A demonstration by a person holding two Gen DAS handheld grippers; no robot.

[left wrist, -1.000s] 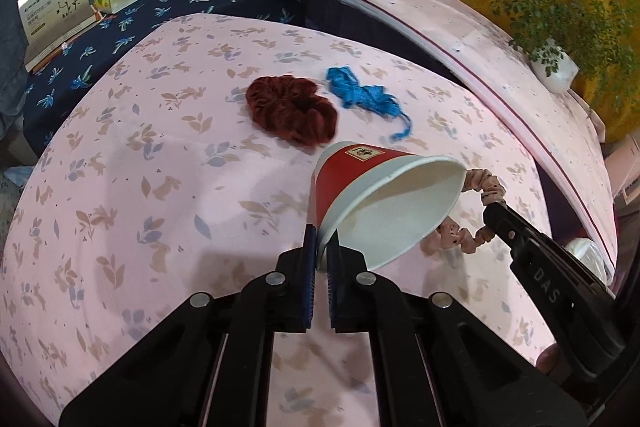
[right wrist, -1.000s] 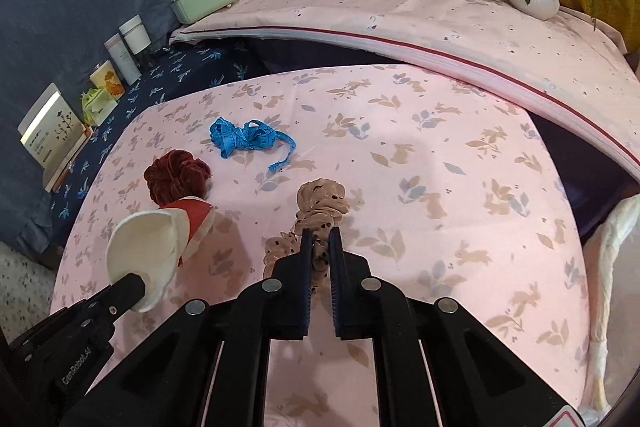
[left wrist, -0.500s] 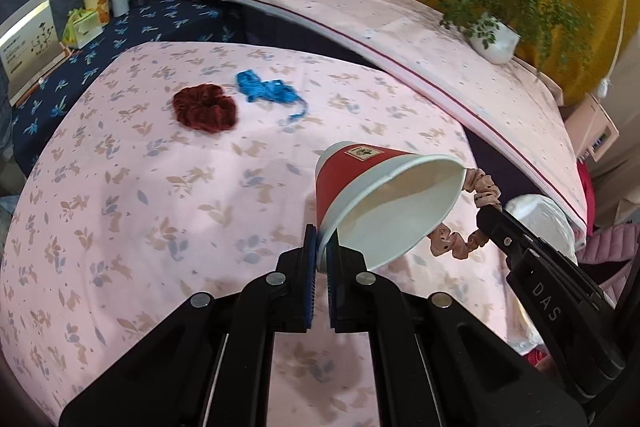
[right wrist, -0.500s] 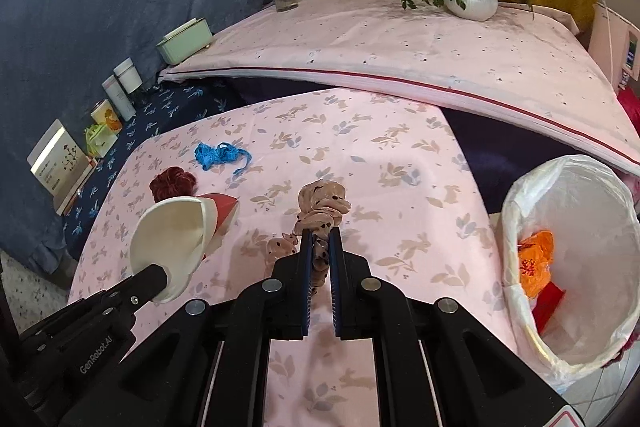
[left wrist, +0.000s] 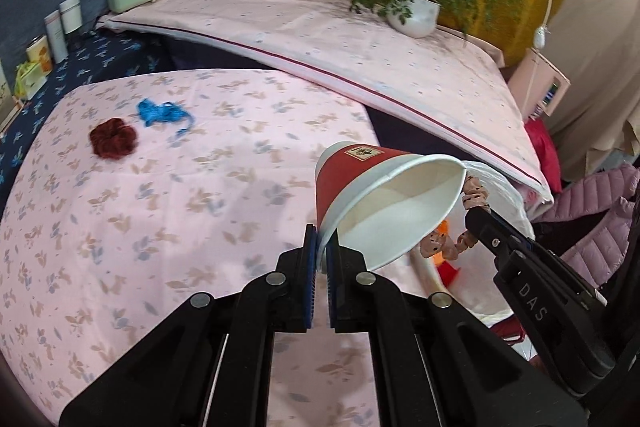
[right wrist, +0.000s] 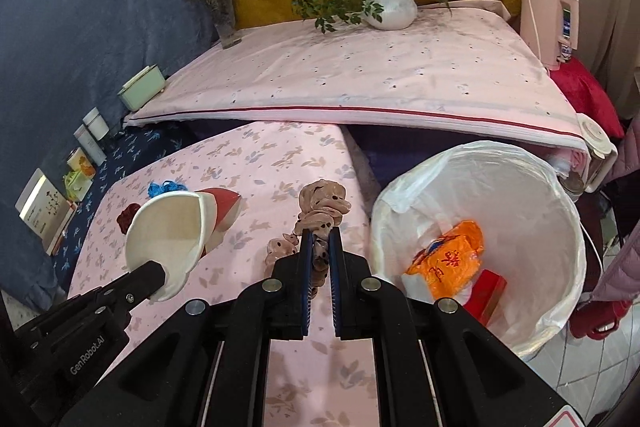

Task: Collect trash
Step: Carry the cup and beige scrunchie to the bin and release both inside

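My left gripper (left wrist: 321, 245) is shut on the rim of a red paper cup (left wrist: 360, 183), held tilted above the pink flowered bed cover (left wrist: 160, 207). The cup (right wrist: 176, 227) and left gripper (right wrist: 158, 277) also show at the left of the right wrist view. My right gripper (right wrist: 320, 239) is shut on a beige spotted scrunchie (right wrist: 322, 205), lifted near the bed's right edge. That scrunchie (left wrist: 472, 193) peeks out behind the cup in the left wrist view. A white-lined trash bin (right wrist: 520, 187) stands to the right, with orange and red wrappers (right wrist: 448, 261) inside.
A dark red scrunchie (left wrist: 113, 138) and a blue string tangle (left wrist: 162, 111) lie on the cover's far left. A potted plant (right wrist: 386, 5), flower vase (right wrist: 224, 15) and green box (right wrist: 142, 93) stand on the raised back surface. A pink jacket (left wrist: 596, 219) lies right.
Both grippers have swung right and risen a little with the cup and the beige scrunchie. The trash bin has come fully into the right wrist view. Both grips are unchanged.
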